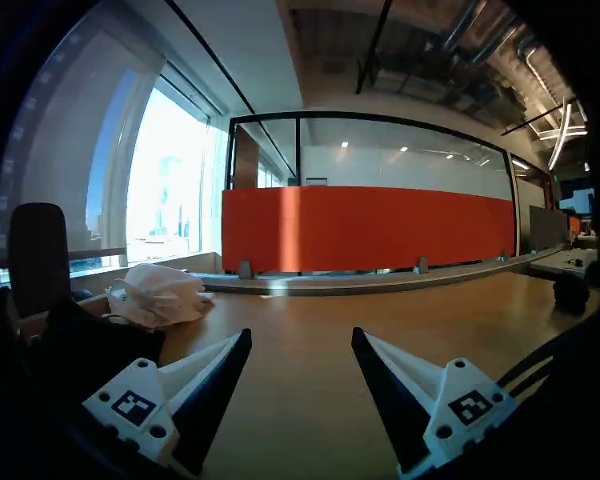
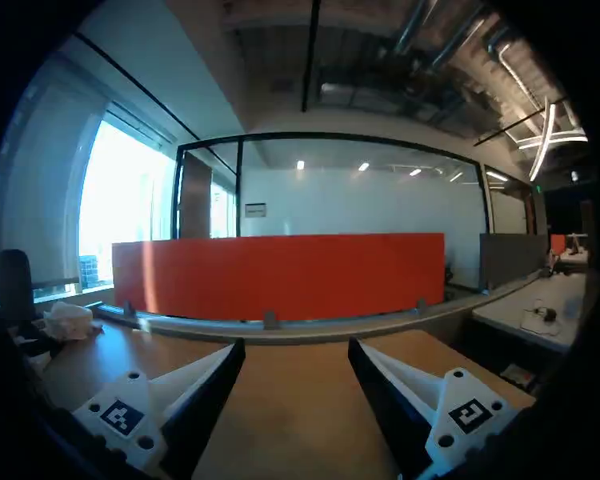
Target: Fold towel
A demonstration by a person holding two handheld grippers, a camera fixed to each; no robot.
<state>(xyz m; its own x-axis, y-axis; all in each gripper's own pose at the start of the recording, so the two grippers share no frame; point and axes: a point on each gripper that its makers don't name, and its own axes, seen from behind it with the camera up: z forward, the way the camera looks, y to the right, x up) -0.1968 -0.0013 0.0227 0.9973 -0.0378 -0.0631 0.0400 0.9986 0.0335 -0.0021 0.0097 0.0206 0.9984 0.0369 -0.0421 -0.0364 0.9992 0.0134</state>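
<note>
A crumpled white towel point(image 1: 158, 294) lies in a heap on the wooden table point(image 1: 316, 368), to the left of and beyond my left gripper point(image 1: 300, 340), which is open with nothing between its fingers. In the right gripper view the same towel point(image 2: 68, 320) is small and far off at the left edge of the table point(image 2: 300, 400). My right gripper point(image 2: 296, 352) is open over bare wood and holds nothing.
An orange divider panel point(image 1: 364, 228) runs along the table's far edge. A dark chair back point(image 1: 38, 252) and dark cloth point(image 1: 84, 344) sit at the left near the towel. A dark object point(image 1: 570, 292) rests at the right. A side desk point(image 2: 540, 308) with cables stands right.
</note>
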